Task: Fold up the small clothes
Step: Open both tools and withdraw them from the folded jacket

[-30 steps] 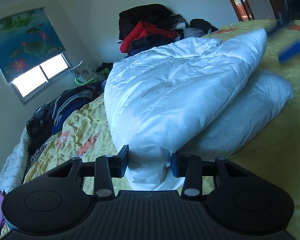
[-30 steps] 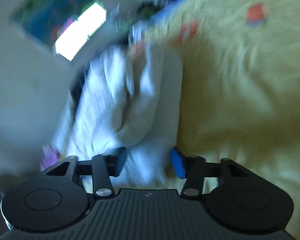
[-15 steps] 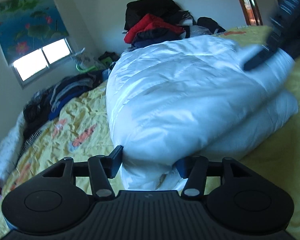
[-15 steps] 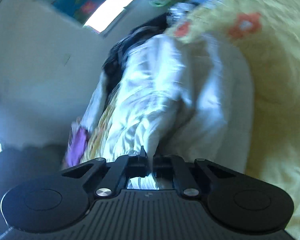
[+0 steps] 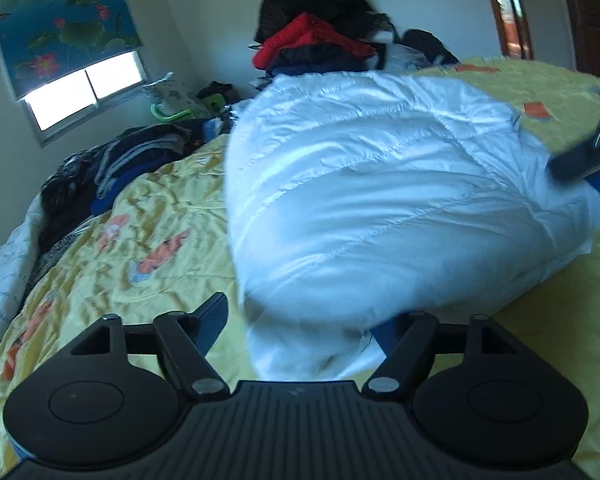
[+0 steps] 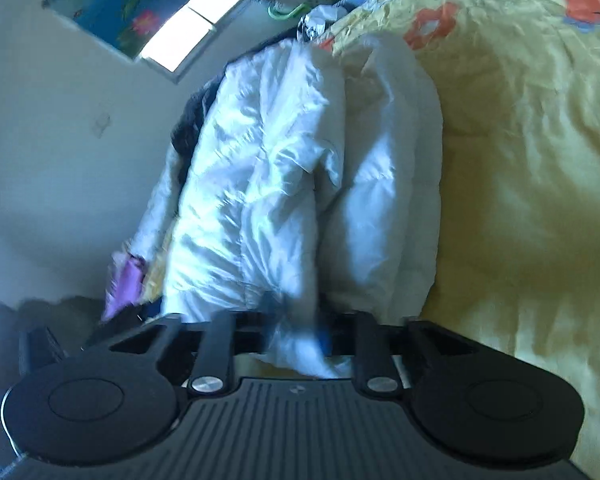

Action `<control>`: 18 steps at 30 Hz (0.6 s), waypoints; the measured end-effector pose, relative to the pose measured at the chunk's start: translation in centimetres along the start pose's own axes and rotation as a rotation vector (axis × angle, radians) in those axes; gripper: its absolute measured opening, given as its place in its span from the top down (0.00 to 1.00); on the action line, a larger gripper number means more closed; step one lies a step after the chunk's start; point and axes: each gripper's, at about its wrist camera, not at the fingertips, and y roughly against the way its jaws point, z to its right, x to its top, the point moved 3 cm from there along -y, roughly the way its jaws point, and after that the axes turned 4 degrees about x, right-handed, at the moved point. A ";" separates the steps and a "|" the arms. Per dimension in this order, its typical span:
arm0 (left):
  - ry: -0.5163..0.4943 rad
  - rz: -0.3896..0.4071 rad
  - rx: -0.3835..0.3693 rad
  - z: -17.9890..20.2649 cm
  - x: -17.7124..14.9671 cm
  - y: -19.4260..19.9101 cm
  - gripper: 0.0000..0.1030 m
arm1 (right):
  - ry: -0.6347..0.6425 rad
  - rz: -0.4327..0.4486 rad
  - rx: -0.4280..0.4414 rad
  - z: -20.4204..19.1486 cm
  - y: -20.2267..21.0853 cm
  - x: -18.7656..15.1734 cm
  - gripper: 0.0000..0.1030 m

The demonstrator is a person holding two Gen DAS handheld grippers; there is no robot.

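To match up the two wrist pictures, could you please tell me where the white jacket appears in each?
Left wrist: the white jacket fills the centre and right, lying on the yellow bedspread, its near end between the open left tool's fingers.
Right wrist: the jacket runs up the centre-left, its near end in the right tool.
Shared landmark: the window, upper left in both.

A home bedroom. A bed point(image 5: 172, 216) under a yellow flowered cover fills it, with clothes point(image 5: 316, 40) heaped against the wall. A lotus-print blind point(image 5: 64, 24) hangs over the window point(image 5: 88, 92).
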 end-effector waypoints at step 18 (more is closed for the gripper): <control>0.466 -0.095 0.043 -1.6 -2.3 11.7 0.17 | 0.354 0.221 -0.568 -10.3 4.7 -10.6 0.01</control>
